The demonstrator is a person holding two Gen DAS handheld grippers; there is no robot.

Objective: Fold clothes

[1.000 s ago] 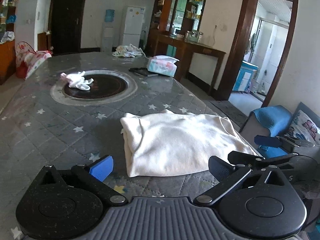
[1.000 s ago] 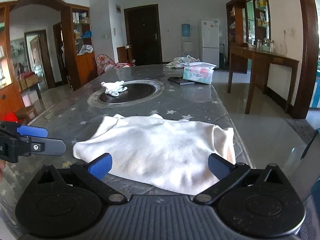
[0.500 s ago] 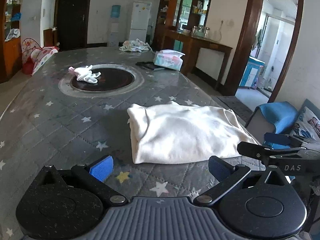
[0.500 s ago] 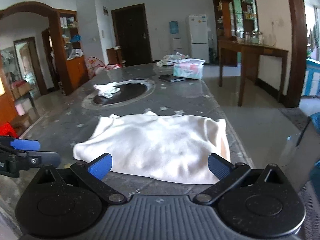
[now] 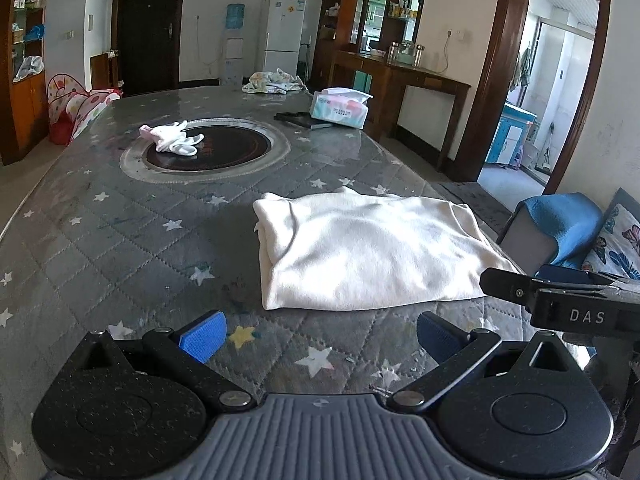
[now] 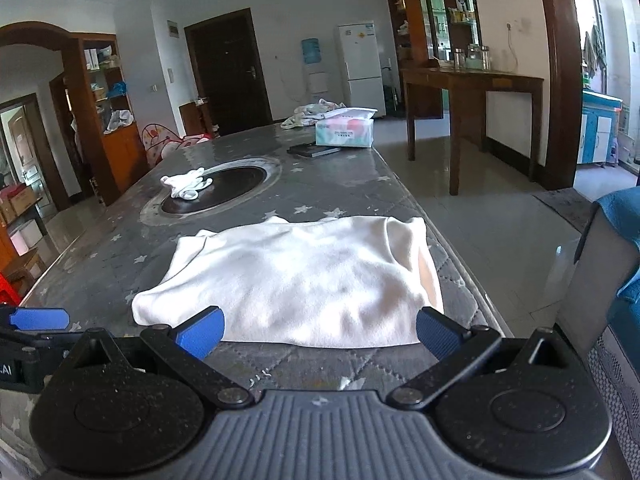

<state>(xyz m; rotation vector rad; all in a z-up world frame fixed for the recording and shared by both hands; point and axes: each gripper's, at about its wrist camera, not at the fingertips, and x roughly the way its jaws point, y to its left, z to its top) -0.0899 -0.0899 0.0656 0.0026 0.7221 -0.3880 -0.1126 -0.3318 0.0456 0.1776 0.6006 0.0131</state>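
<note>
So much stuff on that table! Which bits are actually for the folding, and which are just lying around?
For the folding:
- cream garment
- left gripper, open
- right gripper, open

Just lying about:
- tissue box
- white socks
- crumpled cloth at the far end
- dark book

Over the last second the left gripper [image 5: 320, 338] has drawn back toward six o'clock from the folded cream garment [image 5: 368, 252]: its blue pads, which sat right at the cloth's near edge, now have a strip of bare star-patterned table cover [image 5: 120, 240] between them and the cloth. The right gripper [image 6: 320, 332] has also pulled back and swung slightly, so the garment now sits lower and more central between its spread fingers. In the left wrist view the right gripper [image 5: 560, 300] has shifted from five o'clock to about four o'clock, clear of the garment.
</note>
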